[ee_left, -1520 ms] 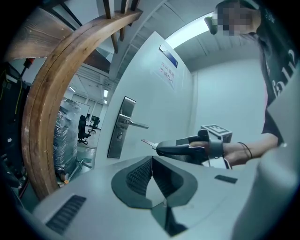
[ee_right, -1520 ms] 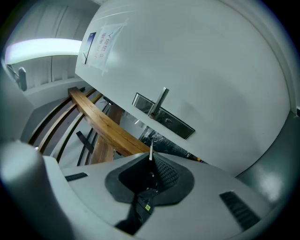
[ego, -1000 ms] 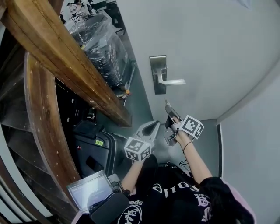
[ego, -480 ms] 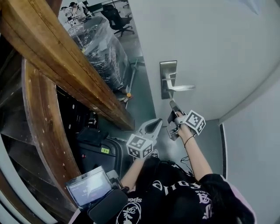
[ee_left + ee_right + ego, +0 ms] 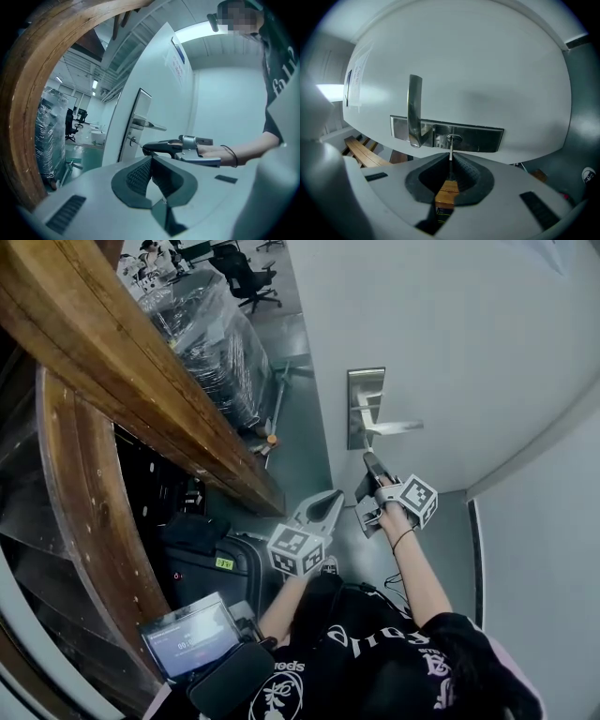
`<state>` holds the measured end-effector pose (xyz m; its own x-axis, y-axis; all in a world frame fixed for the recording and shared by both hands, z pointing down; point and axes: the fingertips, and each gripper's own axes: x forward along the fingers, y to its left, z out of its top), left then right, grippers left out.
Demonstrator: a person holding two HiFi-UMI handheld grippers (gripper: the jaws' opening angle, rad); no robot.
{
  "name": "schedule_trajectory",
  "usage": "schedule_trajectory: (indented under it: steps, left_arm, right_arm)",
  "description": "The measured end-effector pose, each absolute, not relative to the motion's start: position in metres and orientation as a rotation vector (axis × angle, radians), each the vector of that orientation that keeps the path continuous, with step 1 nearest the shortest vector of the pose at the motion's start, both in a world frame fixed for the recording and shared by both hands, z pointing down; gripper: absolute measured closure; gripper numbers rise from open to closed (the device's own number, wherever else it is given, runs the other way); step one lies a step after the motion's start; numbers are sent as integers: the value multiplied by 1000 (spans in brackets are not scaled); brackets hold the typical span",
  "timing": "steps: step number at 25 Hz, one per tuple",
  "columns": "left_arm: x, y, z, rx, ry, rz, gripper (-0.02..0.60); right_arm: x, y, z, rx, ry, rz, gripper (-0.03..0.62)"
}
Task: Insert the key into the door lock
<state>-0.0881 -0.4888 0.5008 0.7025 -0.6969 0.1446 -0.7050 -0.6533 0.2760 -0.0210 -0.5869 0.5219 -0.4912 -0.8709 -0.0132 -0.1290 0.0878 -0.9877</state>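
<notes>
One slim metal key (image 5: 450,153) pinched by R gripper (image 5: 450,162) at lock (image 5: 453,138); L gripper (image 5: 151,160) closed.

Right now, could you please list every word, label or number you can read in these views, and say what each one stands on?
No text here can be read for certain.
Paper notice on the door: print too small.
Black shirt: ornate white lettering, not legible.
Yellow sticker on the black case: too small.
Lit screen: figures blurred.
</notes>
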Motion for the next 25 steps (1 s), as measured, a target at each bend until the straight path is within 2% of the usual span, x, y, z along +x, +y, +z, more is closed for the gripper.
schedule_trajectory:
  steps: [25]
  left_arm:
    - [-94,-488,513,2580,-1085,49,577]
  right_arm:
    - [-24,-630,524,-976,1755,-1447,557]
